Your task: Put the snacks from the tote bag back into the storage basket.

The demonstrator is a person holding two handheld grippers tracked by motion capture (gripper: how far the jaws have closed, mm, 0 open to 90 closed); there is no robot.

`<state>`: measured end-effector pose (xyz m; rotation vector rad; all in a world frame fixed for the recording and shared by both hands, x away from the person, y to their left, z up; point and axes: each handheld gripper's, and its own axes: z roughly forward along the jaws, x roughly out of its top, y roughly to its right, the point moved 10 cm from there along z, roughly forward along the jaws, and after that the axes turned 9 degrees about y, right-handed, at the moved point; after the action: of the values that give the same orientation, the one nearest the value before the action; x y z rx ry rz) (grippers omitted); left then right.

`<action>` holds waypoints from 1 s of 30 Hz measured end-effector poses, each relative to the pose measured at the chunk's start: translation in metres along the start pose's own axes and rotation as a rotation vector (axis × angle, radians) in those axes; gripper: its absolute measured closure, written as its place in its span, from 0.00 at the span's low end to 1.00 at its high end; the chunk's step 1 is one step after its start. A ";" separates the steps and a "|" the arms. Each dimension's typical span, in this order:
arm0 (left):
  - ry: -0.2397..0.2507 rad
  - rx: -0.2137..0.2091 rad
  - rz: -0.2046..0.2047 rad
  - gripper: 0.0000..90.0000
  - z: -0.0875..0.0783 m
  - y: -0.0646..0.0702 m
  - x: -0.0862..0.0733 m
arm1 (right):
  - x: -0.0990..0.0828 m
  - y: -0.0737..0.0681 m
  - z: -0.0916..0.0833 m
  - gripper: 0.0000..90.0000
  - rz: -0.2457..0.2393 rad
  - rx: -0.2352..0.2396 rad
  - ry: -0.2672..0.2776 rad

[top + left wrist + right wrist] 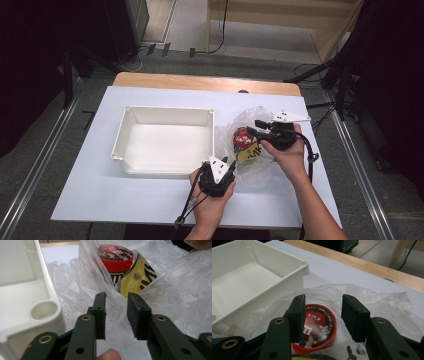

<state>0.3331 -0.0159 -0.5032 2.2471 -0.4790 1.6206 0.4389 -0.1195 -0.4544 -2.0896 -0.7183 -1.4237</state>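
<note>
1. We see a white bin (162, 141) on a white table (100, 190); nothing lies inside it.
2. Just right of the bin sits a clear bag (260, 150) holding a tub (243, 137) with a red lid and a yellow pack (250, 155).
3. Our left gripper (227, 165) is at the bag's near edge, jaws apart, a fold of plastic between them, not pinched.
4. Our right gripper (252, 127) hovers over the tub, jaws apart, gripping nothing.
5. Wrinkled plastic blurs the pack's lettering; the tub's lower body is hidden by the bag and the pack.
</note>
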 end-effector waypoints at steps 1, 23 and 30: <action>-0.001 -0.003 -0.002 0.81 0.000 -0.001 0.001 | 0.001 -0.003 0.002 0.62 -0.004 0.006 -0.004; -0.012 -0.025 -0.021 0.97 0.002 -0.005 0.002 | -0.005 -0.013 0.068 1.00 -0.118 0.062 -0.237; 0.070 0.002 -0.049 0.57 0.001 -0.002 0.027 | -0.003 -0.032 0.071 1.00 -0.118 0.107 -0.219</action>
<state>0.3432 -0.0169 -0.4779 2.1777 -0.4018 1.6691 0.4648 -0.0493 -0.4762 -2.1703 -0.9972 -1.1975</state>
